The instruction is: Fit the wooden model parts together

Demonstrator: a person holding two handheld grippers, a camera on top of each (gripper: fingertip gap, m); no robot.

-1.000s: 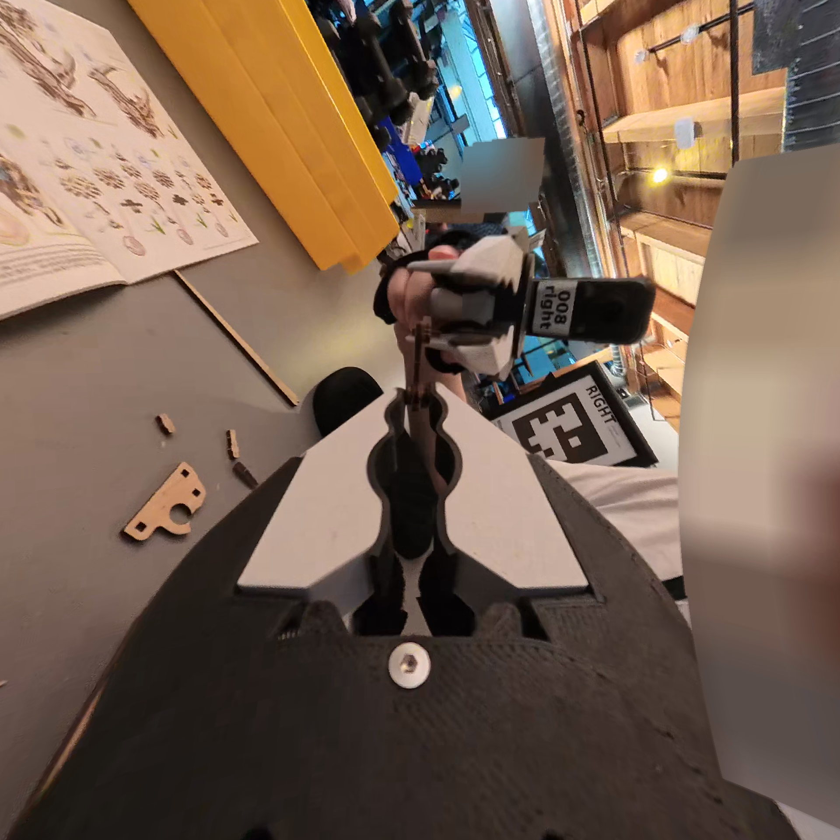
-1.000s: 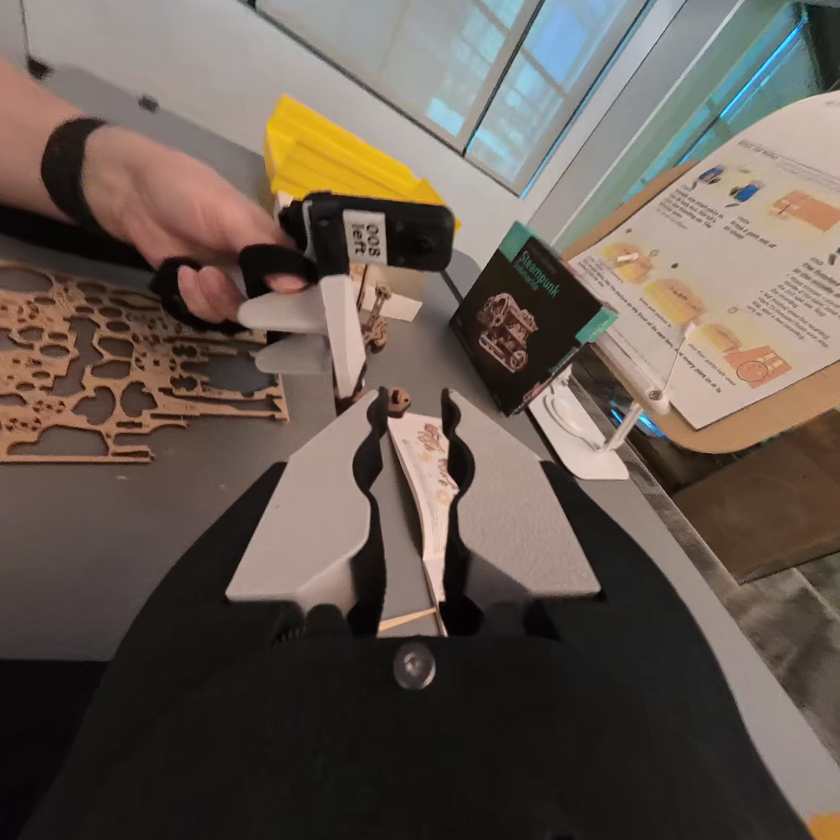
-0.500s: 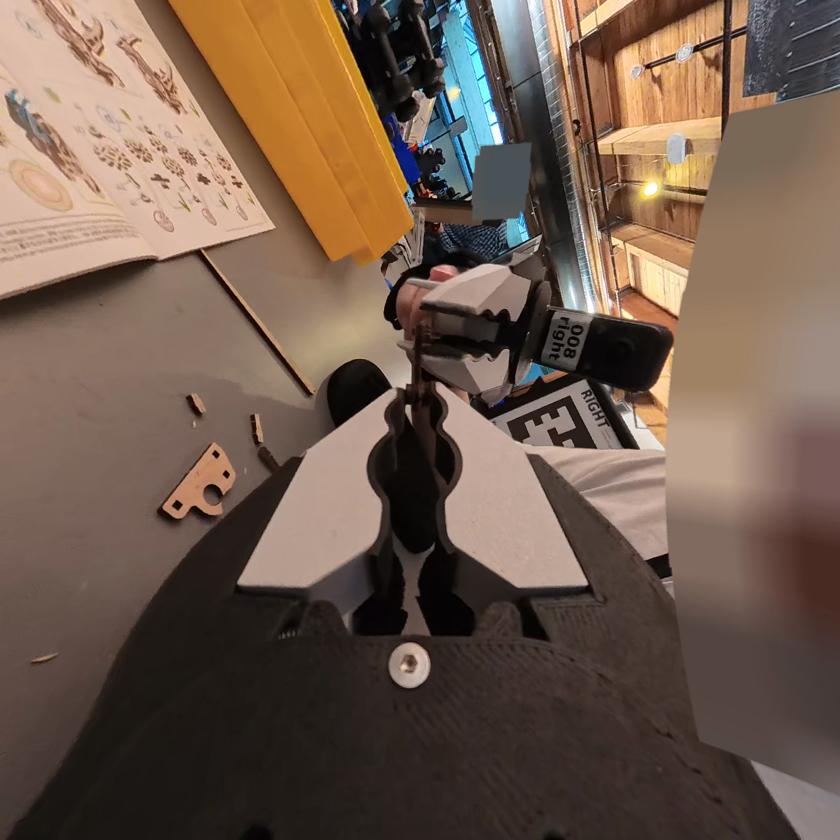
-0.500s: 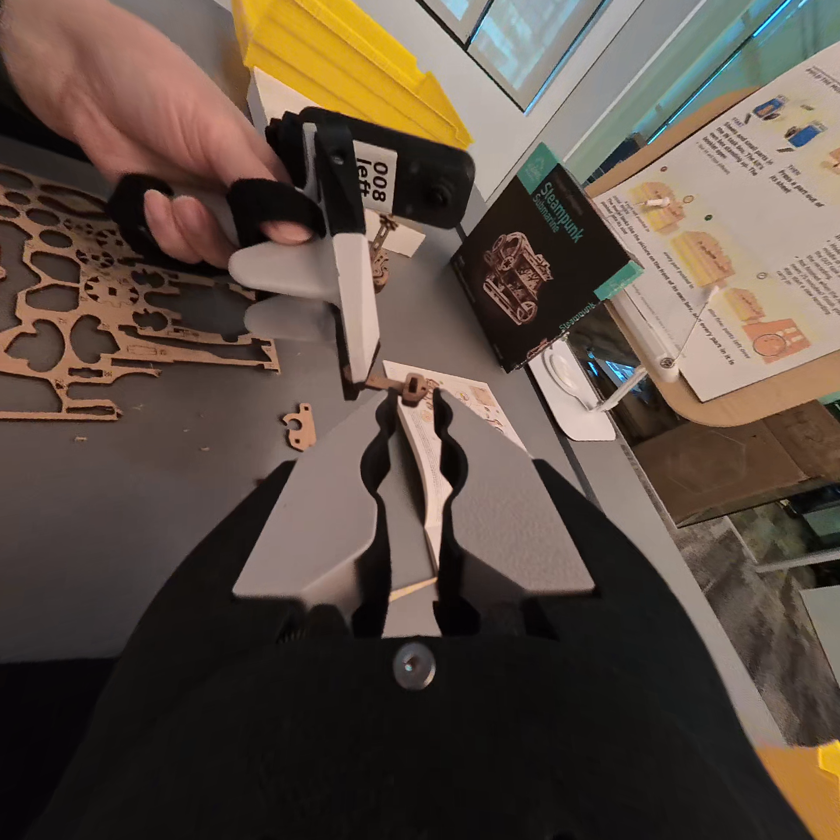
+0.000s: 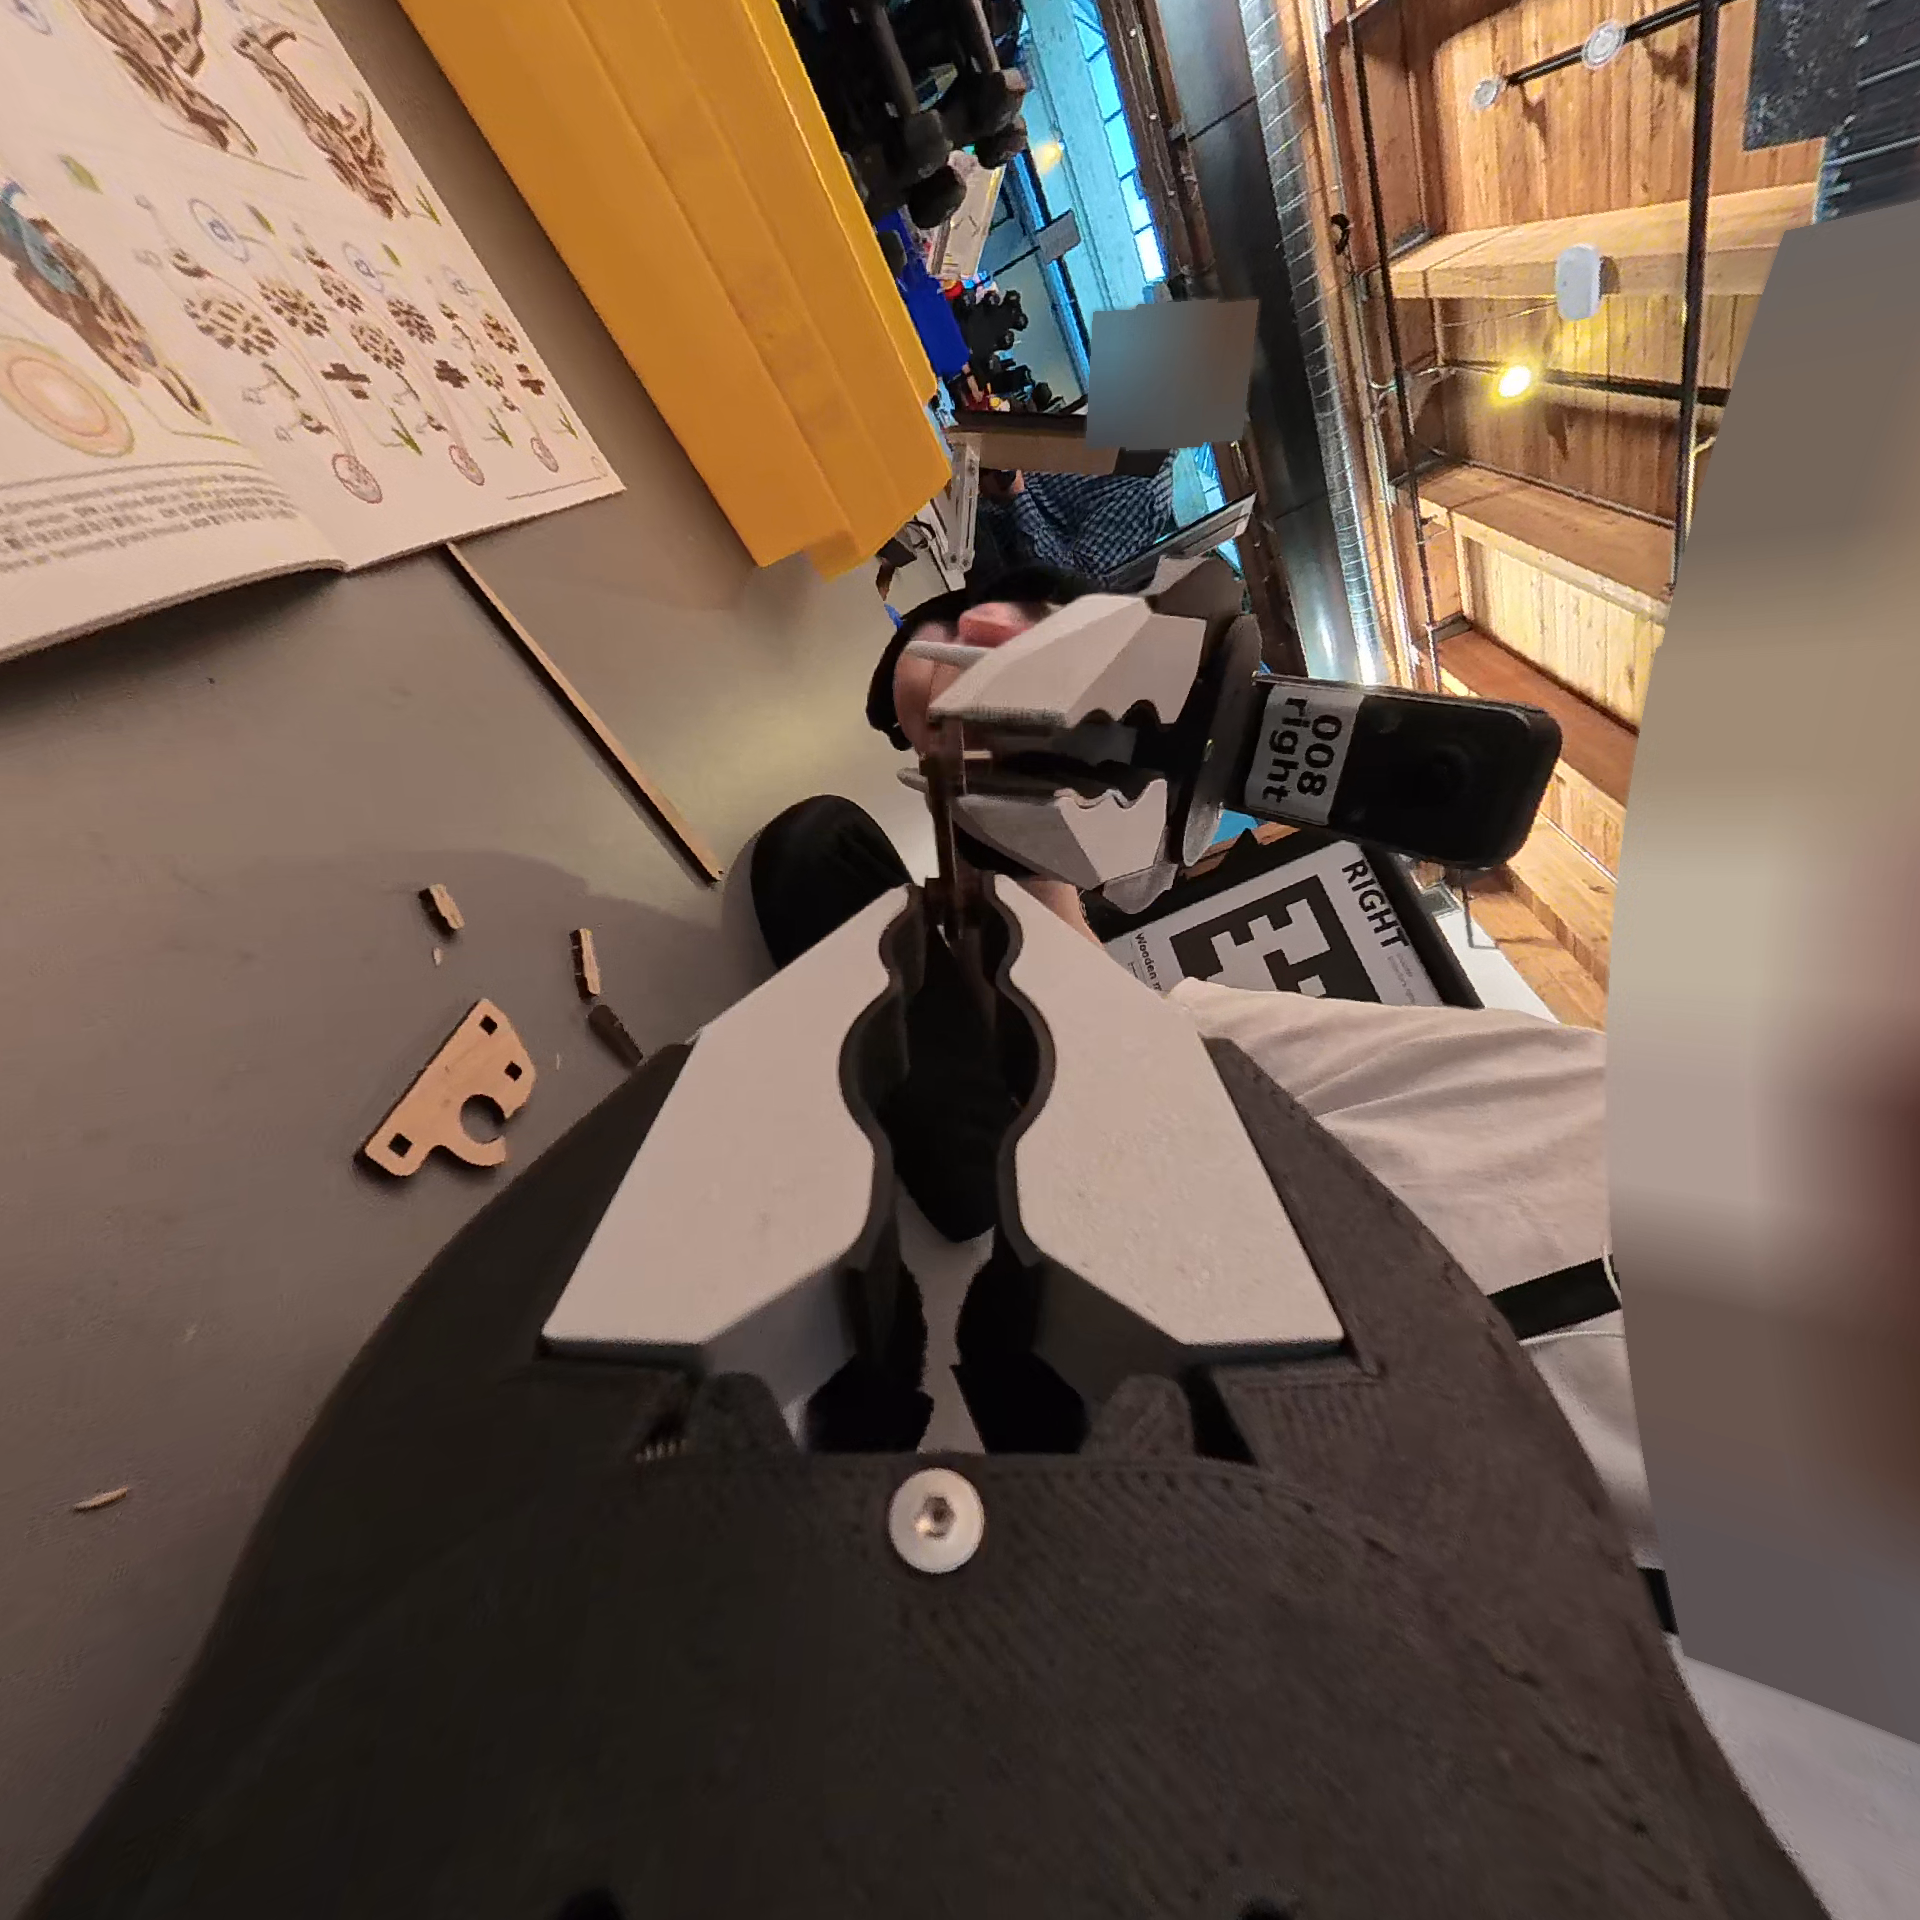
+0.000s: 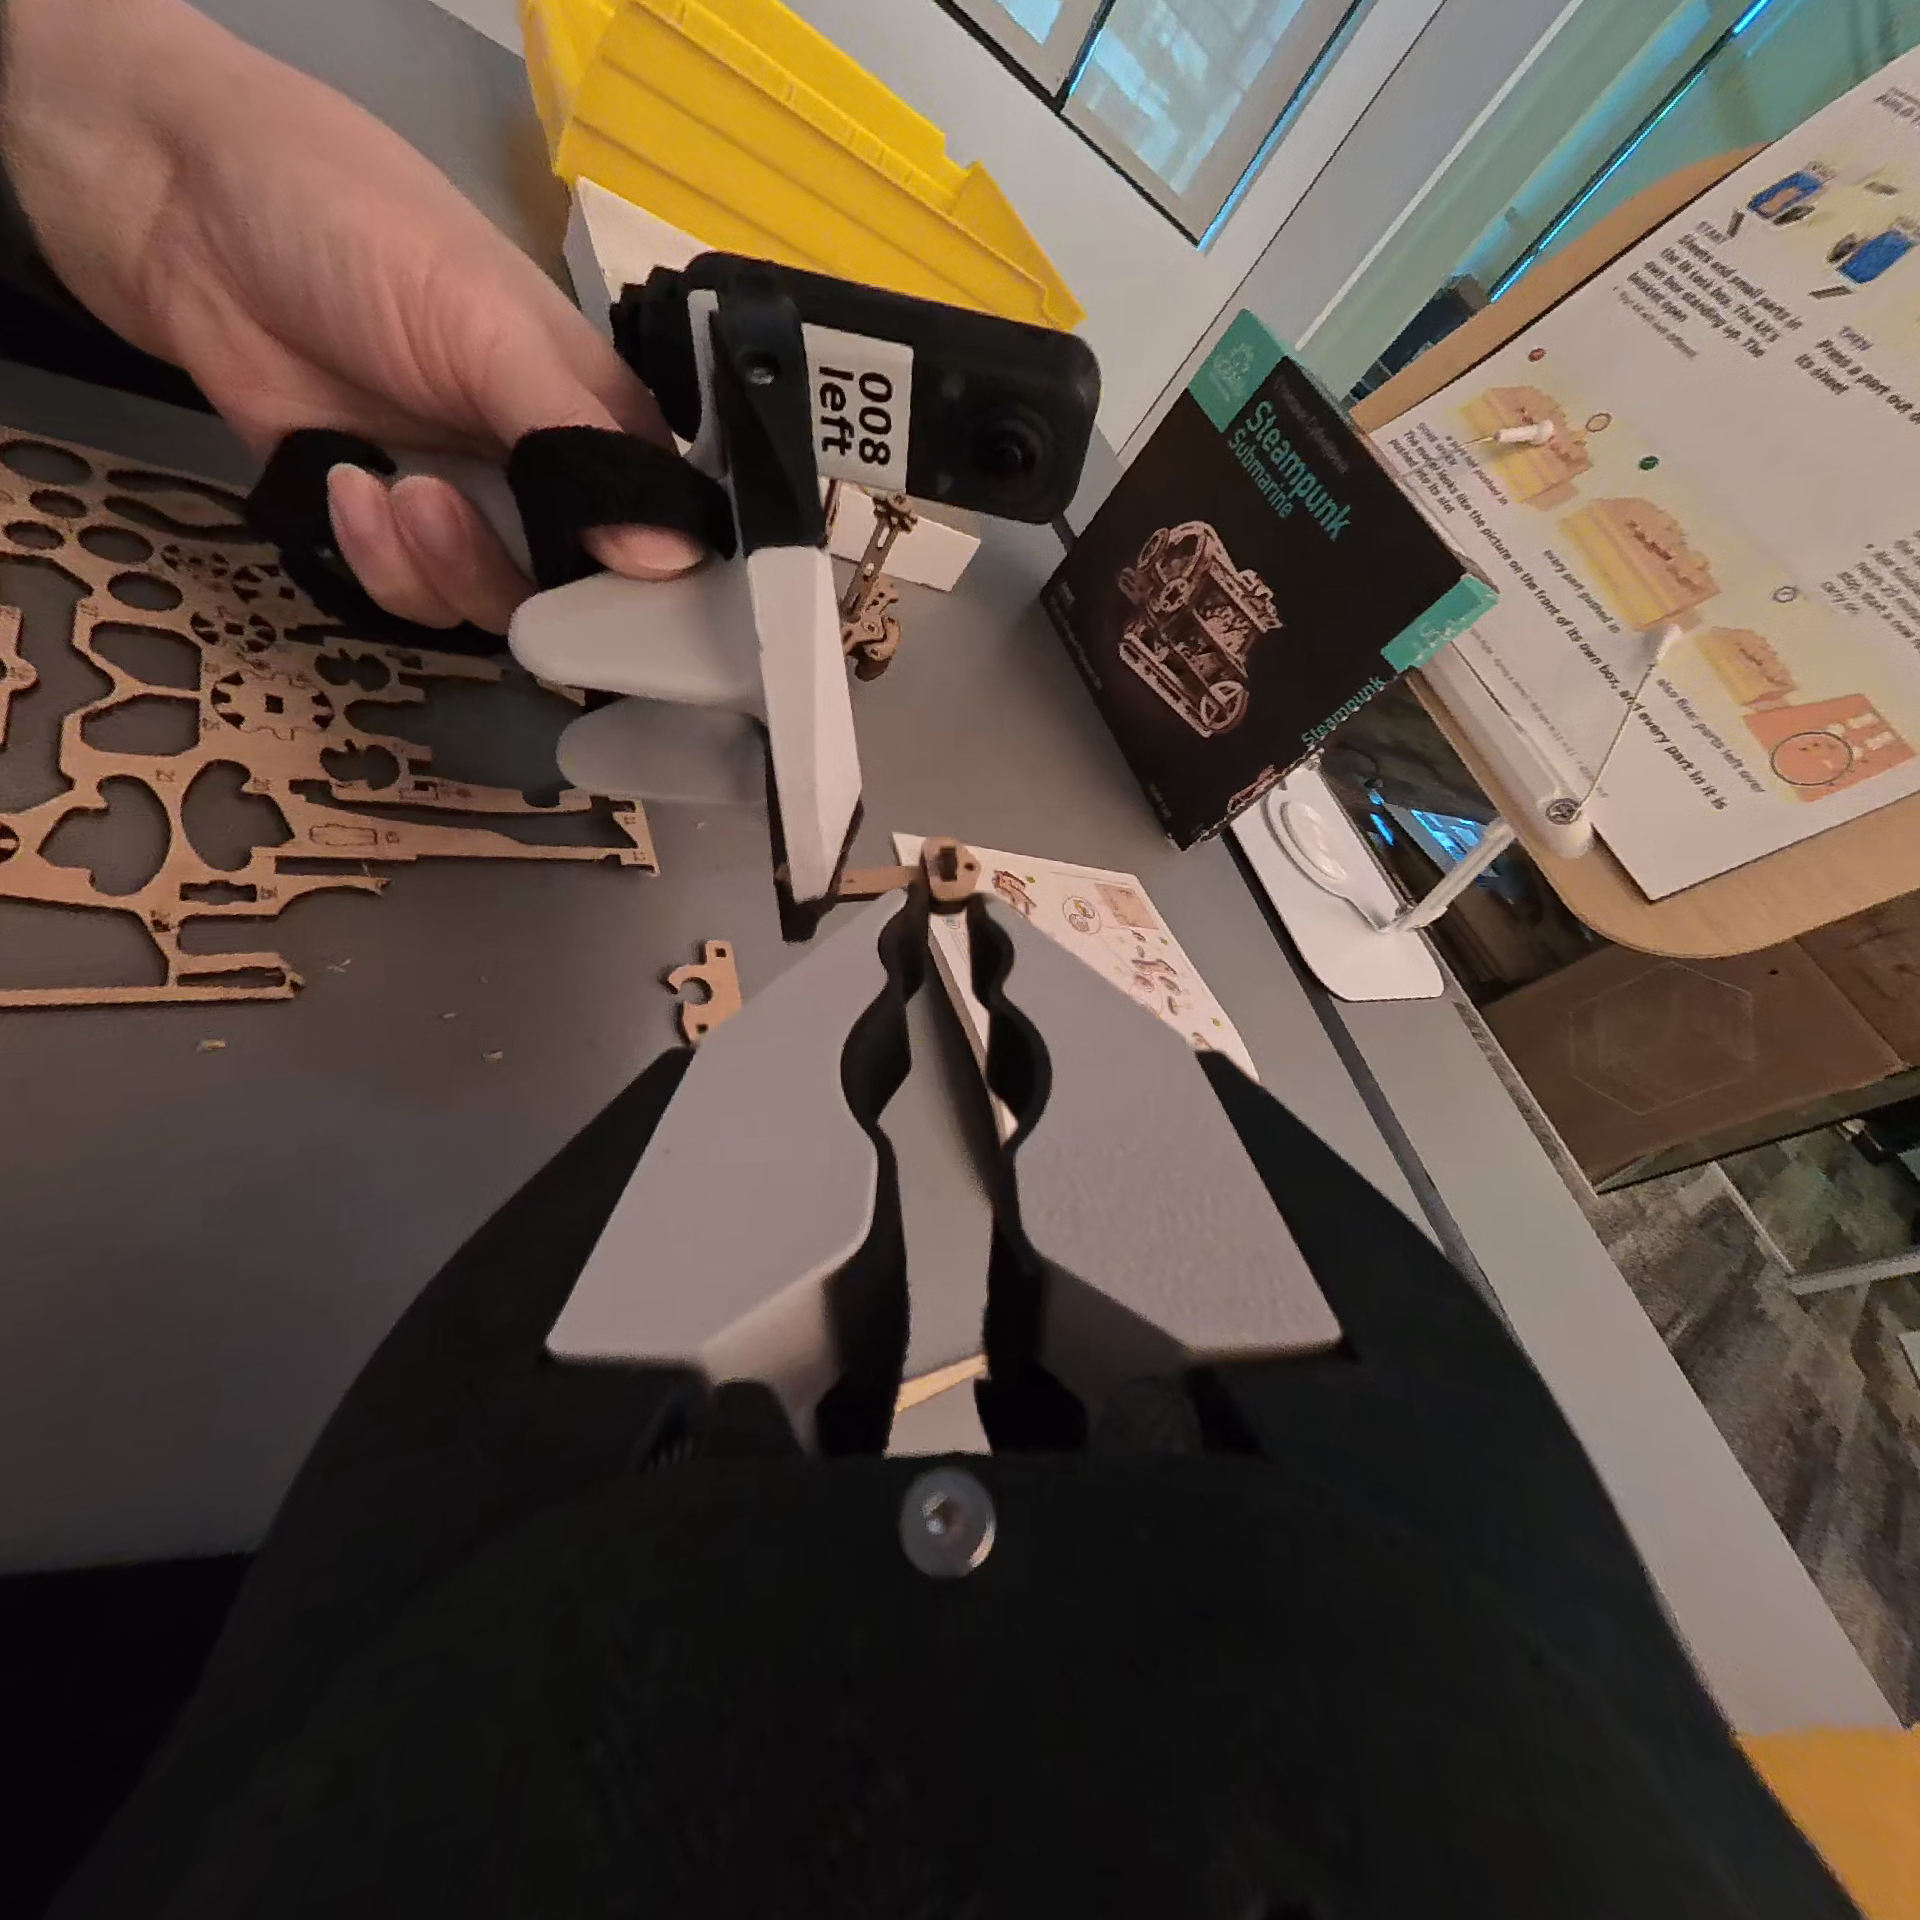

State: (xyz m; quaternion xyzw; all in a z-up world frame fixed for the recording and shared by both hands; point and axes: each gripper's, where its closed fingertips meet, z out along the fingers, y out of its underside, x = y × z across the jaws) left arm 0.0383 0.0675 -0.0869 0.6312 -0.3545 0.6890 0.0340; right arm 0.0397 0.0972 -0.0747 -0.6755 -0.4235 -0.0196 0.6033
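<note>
In the left wrist view my left gripper [image 5: 951,906] is shut on a thin dark wooden strip [image 5: 945,821] that sticks out past its tips. The right gripper [image 5: 940,750] faces it and pinches the strip's far end. In the right wrist view my right gripper [image 6: 945,902] is shut on a small wooden knob piece [image 6: 948,869] at its tips. The knob piece meets the wooden strip [image 6: 878,881] held by the left gripper [image 6: 816,899]. Both are held above the grey table [image 6: 312,1143].
A laser-cut wooden sheet [image 6: 208,727] lies at the left. A loose wooden bracket [image 6: 707,987] lies near the grippers and also shows in the left wrist view [image 5: 452,1107]. A partly built model [image 6: 873,613], a black box [image 6: 1247,582], yellow bins [image 6: 779,145] and a booklet [image 5: 208,312] stand around. Only a small space, under 4 cm, lies between the two pairs of fingers. From the left gripper's tips to the loose wooden bracket [image 6: 707,987] is close to 9 cm. It turns up in the left wrist view [image 5: 472,1109] as well.
The two grippers have come together. The knob piece in the right gripper now touches the end of the strip held by the left gripper.
</note>
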